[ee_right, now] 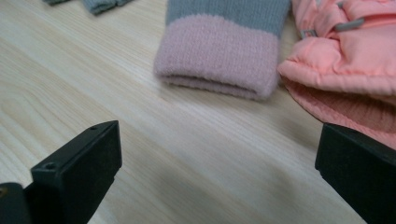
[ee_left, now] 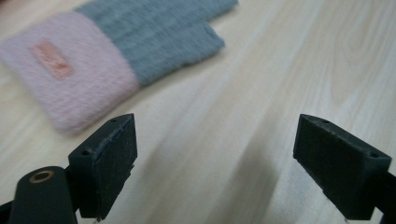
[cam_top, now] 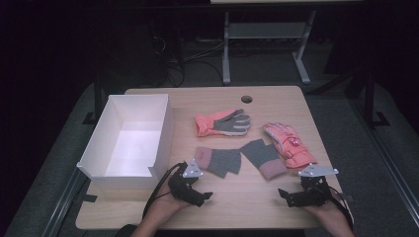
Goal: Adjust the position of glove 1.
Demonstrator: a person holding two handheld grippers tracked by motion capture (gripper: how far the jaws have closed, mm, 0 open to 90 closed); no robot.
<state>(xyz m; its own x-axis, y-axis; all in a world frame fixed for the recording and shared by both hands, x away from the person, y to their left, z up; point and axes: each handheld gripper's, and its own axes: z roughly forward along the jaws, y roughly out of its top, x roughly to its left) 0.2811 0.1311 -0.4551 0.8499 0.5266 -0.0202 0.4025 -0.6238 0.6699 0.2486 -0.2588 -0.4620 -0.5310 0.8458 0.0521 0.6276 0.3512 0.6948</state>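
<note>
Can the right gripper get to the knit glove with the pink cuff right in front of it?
Probably yes. The right hand-held gripper is open, with only bare table between it and the knit glove. The puffy pink glove lies close beside the cuff.

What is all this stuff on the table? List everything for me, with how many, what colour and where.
box: one, white, open-topped, table's left side
ski gloves: two, salmon pink; one palm-up mid-table, one at right
knit gloves: two, grey with pink cuffs; one near the left gripper, one beside the right ski glove
table: one, light wood
left gripper: one, black, jaws open, empty, near edge
right gripper: one, black, jaws open, empty, near edge
</note>
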